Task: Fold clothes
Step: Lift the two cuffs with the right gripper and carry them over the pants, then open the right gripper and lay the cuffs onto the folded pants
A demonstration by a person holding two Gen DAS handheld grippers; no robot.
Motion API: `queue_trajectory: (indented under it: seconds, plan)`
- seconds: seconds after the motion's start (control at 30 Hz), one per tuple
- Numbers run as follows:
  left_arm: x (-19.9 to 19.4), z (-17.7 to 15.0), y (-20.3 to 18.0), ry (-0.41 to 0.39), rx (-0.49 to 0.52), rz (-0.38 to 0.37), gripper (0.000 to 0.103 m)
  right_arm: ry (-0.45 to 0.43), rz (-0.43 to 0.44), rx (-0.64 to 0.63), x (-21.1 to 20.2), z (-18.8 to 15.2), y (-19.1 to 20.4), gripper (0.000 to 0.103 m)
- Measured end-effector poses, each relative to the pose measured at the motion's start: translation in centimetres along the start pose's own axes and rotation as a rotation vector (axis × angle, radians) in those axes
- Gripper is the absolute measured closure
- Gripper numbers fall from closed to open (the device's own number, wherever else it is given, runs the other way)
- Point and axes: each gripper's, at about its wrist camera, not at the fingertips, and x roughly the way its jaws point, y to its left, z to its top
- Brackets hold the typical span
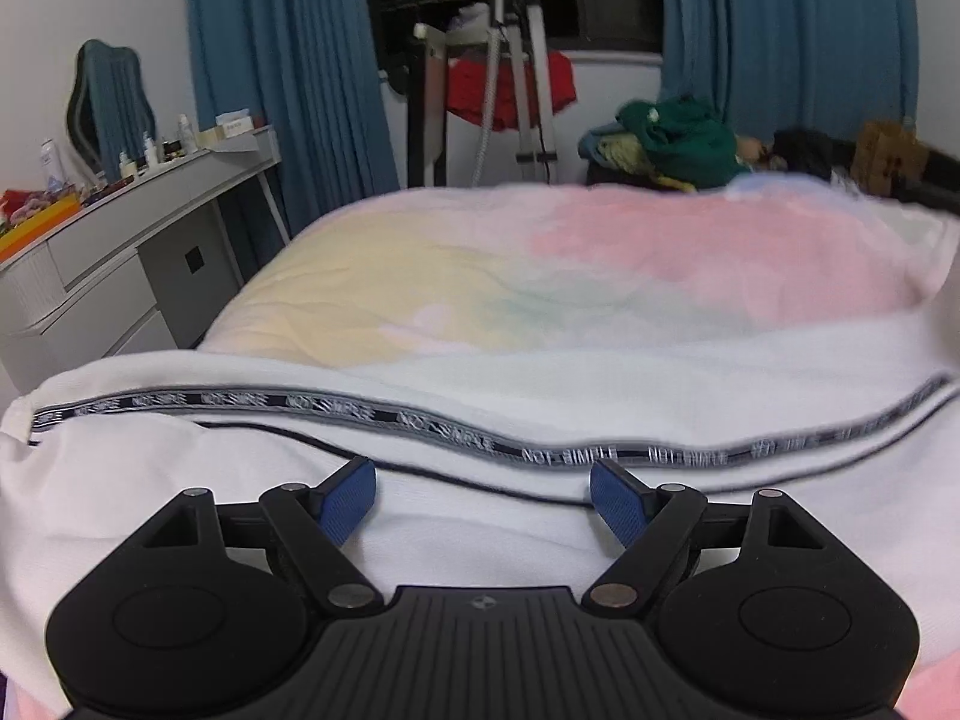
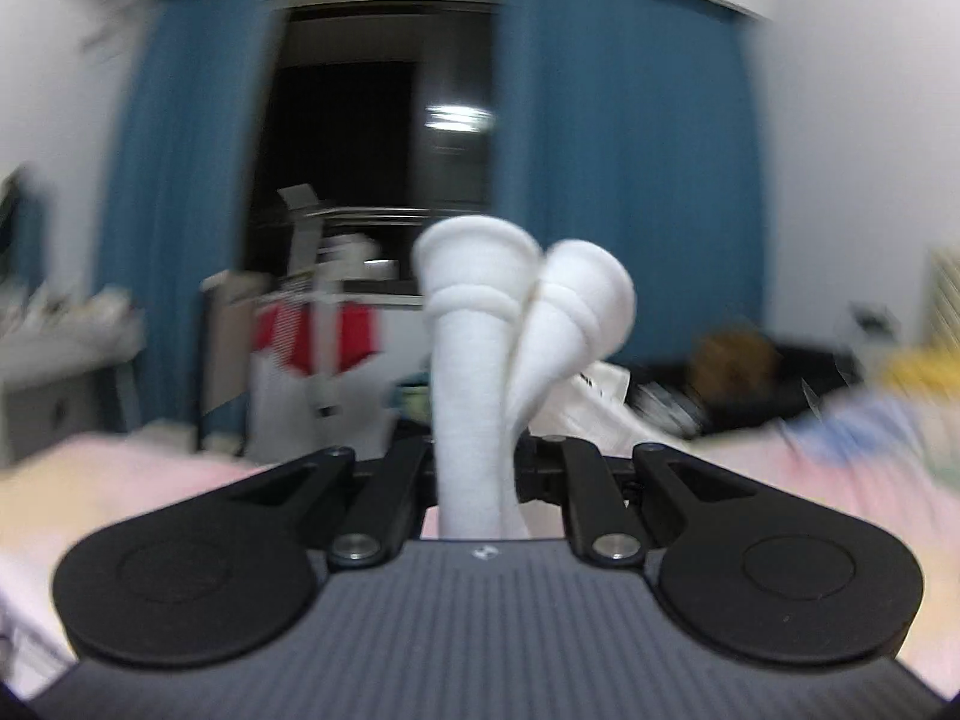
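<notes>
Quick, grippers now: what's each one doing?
Left gripper: open, holding nothing, poised over the white garment.
Right gripper: closed on a bunched white fabric edge.

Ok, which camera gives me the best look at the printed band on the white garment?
The left wrist view. The printed band runs across the white garment on the bed, just beyond the open left claw, lettering partly readable. The right wrist view shows only bunched white fabric pinched in the right claw; no band is visible there.
</notes>
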Motion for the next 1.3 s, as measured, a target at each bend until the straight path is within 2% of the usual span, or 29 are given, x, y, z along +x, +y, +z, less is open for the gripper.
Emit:
queue_trajectory:
  seconds: [0.13,0.27,0.37,0.47,0.57,0.73,0.87,0.97,1.07,1.13,1.17,1.23,1.3]
  plan:
    - [-1.6,1.3,2.4,-0.027,-0.107,-0.014,0.021,0.003,0.165,-0.203,-0.9,-1.4,7.4,0.092]
    - [-2.1,1.6,4.2,-0.030,-0.177,-0.025,0.021,0.107,0.321,-0.318,-2.4,-5.0,13.1,0.092]
    - [-2.2,1.7,5.2,-0.029,-0.211,-0.032,0.021,0.227,0.420,-0.423,-3.7,-8.2,16.3,0.092]
    - [-2.3,1.9,5.4,-0.029,-0.225,-0.043,0.021,0.247,0.431,-0.504,-4.5,-9.3,18.0,0.092]
    - [-2.6,2.0,5.8,-0.036,-0.242,-0.057,0.021,0.239,0.402,-0.402,-4.6,-7.7,17.5,0.092]
    - [-3.0,2.1,6.4,-0.048,-0.266,-0.080,0.021,0.207,0.467,-0.366,-6.6,-6.3,18.2,0.091]
    - [-3.3,1.9,6.3,-0.052,-0.255,-0.095,0.021,0.284,0.535,-0.429,-7.6,-8.5,20.4,0.091]
    - [-3.5,1.8,5.9,-0.064,-0.235,-0.112,0.020,0.295,0.529,-0.429,-7.4,-8.3,20.7,0.088]
    - [-3.7,1.6,5.6,-0.076,-0.224,-0.137,0.020,0.380,0.546,-0.311,-6.5,-6.9,20.2,0.076]
    - [-3.7,1.4,5.3,-0.077,-0.221,-0.154,0.020,0.425,0.565,-0.248,-6.9,-6.1,19.7,0.064]
    - [-3.7,1.3,5.2,-0.078,-0.220,-0.163,0.020,0.439,0.578,-0.231,-7.3,-5.7,19.6,0.061]
    - [-3.8,1.0,4.7,-0.076,-0.205,-0.176,0.020,0.458,0.626,-0.209,-8.1,-5.0,19.1,0.042]
    - [-3.9,0.7,4.2,-0.074,-0.185,-0.184,0.020,0.443,0.682,-0.168,-10.2,-4.3,18.4,0.039]
